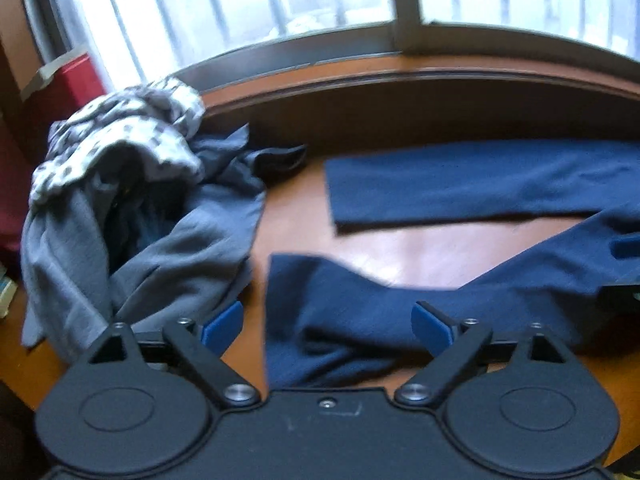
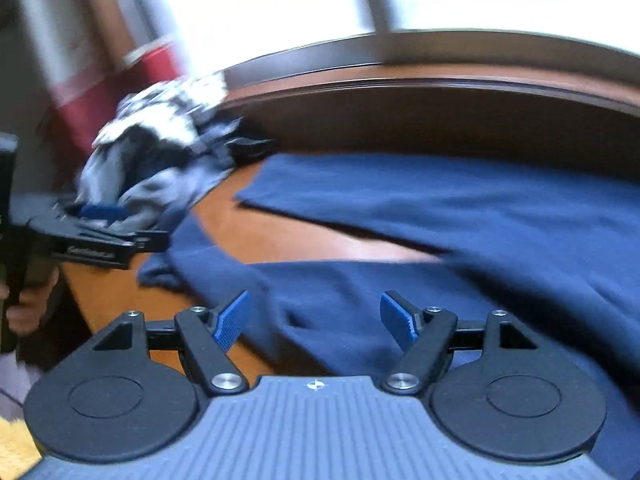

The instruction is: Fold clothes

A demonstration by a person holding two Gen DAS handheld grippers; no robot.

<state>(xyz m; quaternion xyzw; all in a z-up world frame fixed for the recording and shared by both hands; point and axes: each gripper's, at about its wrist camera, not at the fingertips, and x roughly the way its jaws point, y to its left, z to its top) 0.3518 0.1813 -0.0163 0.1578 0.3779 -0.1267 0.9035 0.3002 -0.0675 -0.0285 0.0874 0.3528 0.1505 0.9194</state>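
The navy trousers (image 1: 460, 184) are judged soft, limp; best pinched at the near leg hem (image 1: 280, 280); both grippers' fingers (image 1: 224, 324) (image 2: 232, 320) are spread, empty.

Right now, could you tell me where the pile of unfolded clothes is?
In the left wrist view, the pile of unfolded clothes sits at the table's left end, left of the navy trousers.

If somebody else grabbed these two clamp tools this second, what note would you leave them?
Left gripper: jaws open, holding nothing, over the near leg's hem of the navy blue trousers.
Right gripper: jaws open, empty, over the same trousers.
Trousers lie spread on the brown wooden table, legs apart, not yet folded.
Heap of grey and white patterned clothes waits at the left.
Left to do: fold the trousers, then the heap.
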